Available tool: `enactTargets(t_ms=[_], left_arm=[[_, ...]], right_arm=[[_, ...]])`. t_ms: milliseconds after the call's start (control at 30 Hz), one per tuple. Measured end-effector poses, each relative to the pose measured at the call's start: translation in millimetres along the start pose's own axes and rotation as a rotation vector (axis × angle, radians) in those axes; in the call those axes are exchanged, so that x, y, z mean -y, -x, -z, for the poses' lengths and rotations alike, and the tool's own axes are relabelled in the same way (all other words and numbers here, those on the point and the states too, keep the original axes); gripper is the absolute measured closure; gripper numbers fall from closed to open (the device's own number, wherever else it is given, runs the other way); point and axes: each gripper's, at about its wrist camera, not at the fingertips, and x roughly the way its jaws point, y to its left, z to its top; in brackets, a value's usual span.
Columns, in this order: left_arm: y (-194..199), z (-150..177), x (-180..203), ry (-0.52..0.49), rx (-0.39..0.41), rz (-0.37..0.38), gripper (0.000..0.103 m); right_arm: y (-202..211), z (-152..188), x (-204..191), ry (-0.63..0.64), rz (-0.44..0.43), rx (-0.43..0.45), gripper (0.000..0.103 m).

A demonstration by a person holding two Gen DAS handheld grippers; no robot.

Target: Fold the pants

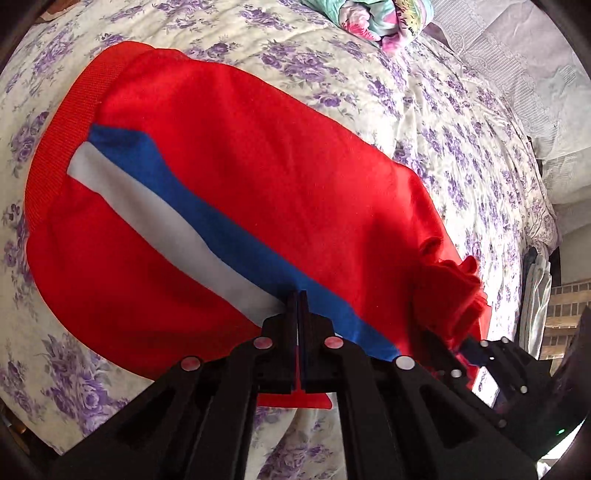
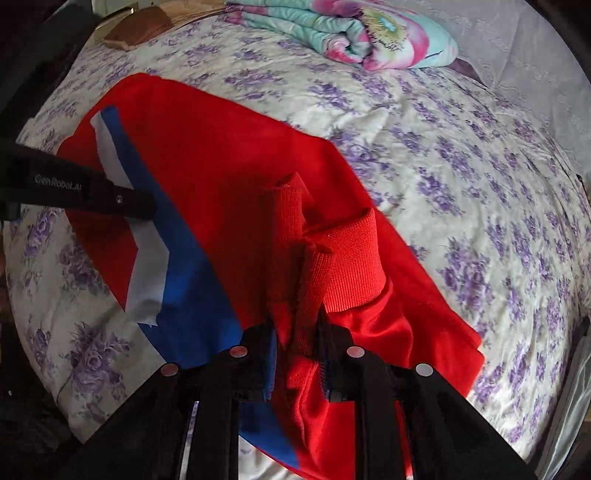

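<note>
On a bed dressed in a cream quilt point(image 1: 424, 110) printed with purple flowers, red fleece pants point(image 1: 258, 166) lie spread across the middle, a ribbed waistband point(image 1: 55, 147) curving along their far-left edge and a white-and-blue stripe point(image 1: 177, 206) running diagonally down the side. At the stripe's near end, the left gripper point(image 1: 298, 295) has its black fingers pressed together on the fabric, a thin fold of cloth pinched between them. Farther right, the right gripper point(image 2: 297, 325) clamps a bunched handful of the pants just below two ribbed ankle cuffs point(image 2: 343, 266), which stand up in thick, rounded folds. Its own frame hides the near hem, and how many layers it holds cannot be made out. Beyond the pants, near the bed's far edge, a brown object point(image 2: 136, 33), possibly a cushion, is partly cut off, and a rolled pastel floral blanket point(image 2: 343, 33) rests to its right against pale lace drapery point(image 1: 517, 74).
</note>
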Motion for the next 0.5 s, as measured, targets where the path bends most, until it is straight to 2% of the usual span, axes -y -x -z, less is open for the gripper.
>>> enactTargets(t_ms=[33,67,133,233,300,467,500], left_arm=[[-0.4,-0.7,-0.8,0.001,-0.004,0.006,0.102],[-0.7,-1.1,-2.8,0.006,-0.008,0.016,0.102],[-0.6,-1.8,-7.4,0.017,-0.016,0.039,0.102],[-1.2,-2.0,-9.6,0.023,-0.023,0.059,0.102],[-1.5,-2.6,-9.5,0.023,-0.027,0.064,0.102],[-2.7,-3.2,-11.0,0.029,-0.035,0.077,0.102],[-2.5,-4.3,-12.8,0.025,-0.039,0.078,0.102]], right_arm=[[-5.8,-0.3,-5.6,0.022,-0.017,-0.012,0.062],[-5.7,-0.8,-10.1,0.042,-0.039,-0.008,0.054],[-1.5,-2.9,-13.3,0.065,-0.093,-0.035,0.032],[18.5,-5.1,-2.7,0.050,-0.192,-0.090,0.031],[36.8,-8.6,8.5,0.018,-0.251,-0.092,0.027],[51.8,-24.2,35.1,-0.070,-0.274,-0.030,0.025],[50.9,-27.1,40.2,-0.100,-0.279,-0.015,0.028]])
